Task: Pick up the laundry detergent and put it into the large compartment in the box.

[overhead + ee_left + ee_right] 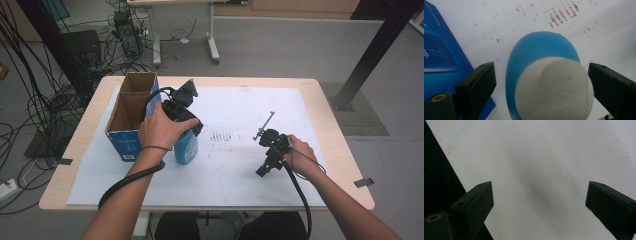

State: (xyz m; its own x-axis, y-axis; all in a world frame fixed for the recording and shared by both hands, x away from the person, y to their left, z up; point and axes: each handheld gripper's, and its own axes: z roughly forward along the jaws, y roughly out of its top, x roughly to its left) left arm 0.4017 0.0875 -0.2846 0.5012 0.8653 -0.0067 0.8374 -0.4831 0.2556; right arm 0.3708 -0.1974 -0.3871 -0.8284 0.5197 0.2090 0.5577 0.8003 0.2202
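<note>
Here: left claw (541, 82) spread astride the white cap (554, 88) of a blue bottle (534, 47), not pressing; box (131, 115) beside; right claw (539, 202) apart over tabletop (544, 157).

A blue bottle (534, 50) with a white cap (554, 90) is seen beside a blue-printed cardboard box (131, 107); the white sheet (250, 105) is speckled with brownish marks (561, 15).

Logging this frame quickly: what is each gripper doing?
Left gripper: jaws open around the blue bottle, not pressing it.
Right gripper: jaws open, nothing between them.
</note>
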